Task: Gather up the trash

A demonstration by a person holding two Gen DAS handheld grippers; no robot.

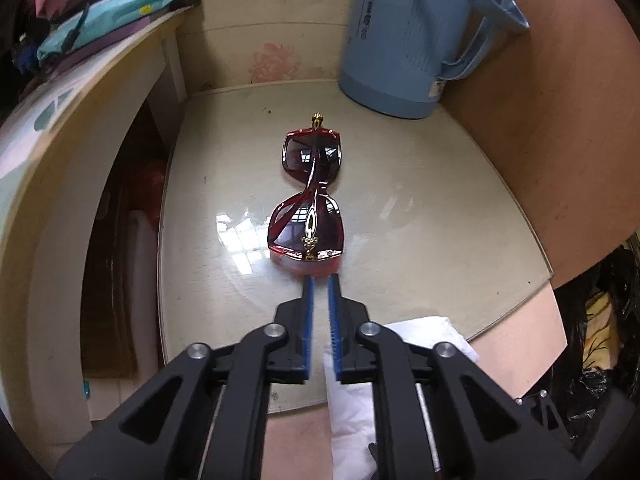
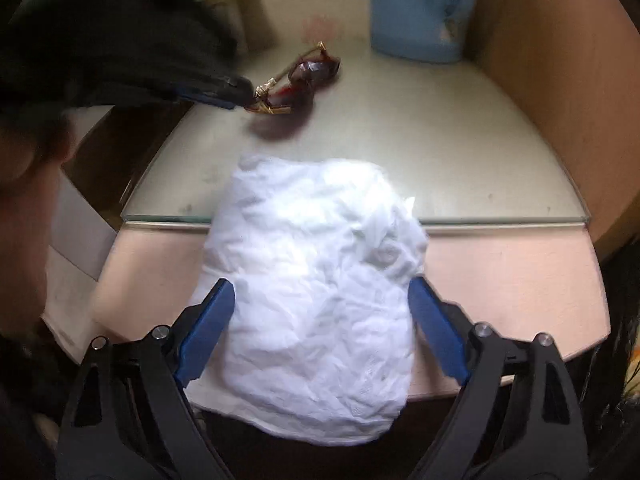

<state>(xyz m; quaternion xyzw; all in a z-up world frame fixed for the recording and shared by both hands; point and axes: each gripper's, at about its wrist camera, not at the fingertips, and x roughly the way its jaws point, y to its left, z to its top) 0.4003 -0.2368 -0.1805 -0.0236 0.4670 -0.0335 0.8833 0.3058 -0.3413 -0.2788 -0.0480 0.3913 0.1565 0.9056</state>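
Note:
A crumpled white tissue (image 2: 316, 280) lies on the table's front edge, partly over the glass top. My right gripper (image 2: 320, 292) is open, its blue fingers on either side of the tissue, not pressing it. The tissue also shows low in the left wrist view (image 1: 424, 332), under my left gripper. My left gripper (image 1: 320, 280) is nearly shut and empty, its tips just short of a pair of red sunglasses (image 1: 310, 196) folded on the glass. In the right wrist view the left gripper (image 2: 236, 94) sits by the sunglasses (image 2: 300, 80).
A blue thermos jug (image 1: 416, 36) stands at the back right on the glass top (image 1: 440, 220). A brown board (image 1: 560, 120) walls the right side. A shelf with a teal packet (image 1: 108, 16) is at the left. A black bag (image 1: 600, 340) hangs at the right.

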